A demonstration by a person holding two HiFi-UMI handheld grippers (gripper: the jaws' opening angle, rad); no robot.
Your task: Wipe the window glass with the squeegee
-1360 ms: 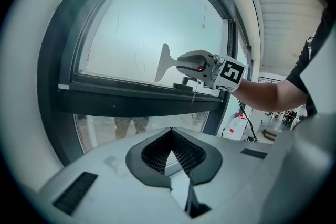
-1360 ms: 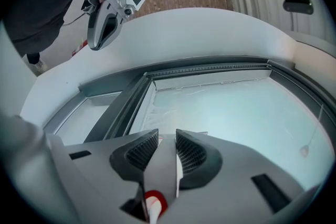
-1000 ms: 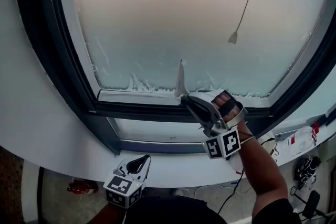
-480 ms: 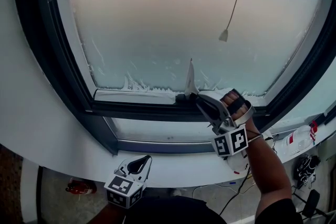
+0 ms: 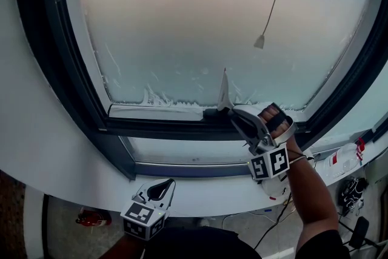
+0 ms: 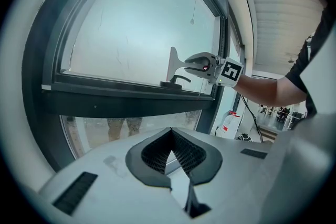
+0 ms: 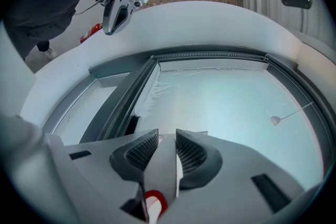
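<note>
The right gripper (image 7: 167, 136) is clamped on the squeegee (image 7: 161, 173): its two ribbed pads press either side of the pale grey handle, which has a red patch near the camera end. In the head view the right gripper (image 5: 237, 113) reaches up from the person's forearm (image 5: 306, 191) to the bottom edge of the upper pane. The squeegee (image 5: 224, 90) stands edge-on there, with its blade against the window glass (image 5: 200, 21) just above the dark frame (image 5: 157, 128). White soapy streaks (image 5: 159, 96) lie along the bottom of the glass to the left of the blade, and a few more to its right.

The left gripper (image 6: 170, 135) has its jaws closed on nothing, the dark pads meeting at their tips. In the head view the left gripper (image 5: 159, 190) is held low, near the person's body, below the white sill (image 5: 60, 148) and well apart from the glass.

A thin cord with a small weight (image 5: 259, 41) hangs in front of the glass, up and to the right of the squeegee. Below the frame sits a narrower lower pane (image 5: 182, 151). From the left gripper view, a dark window handle (image 6: 176, 80) rests on the frame just under the squeegee. A white bottle with a red top (image 5: 343, 161) lies at the far right.
</note>
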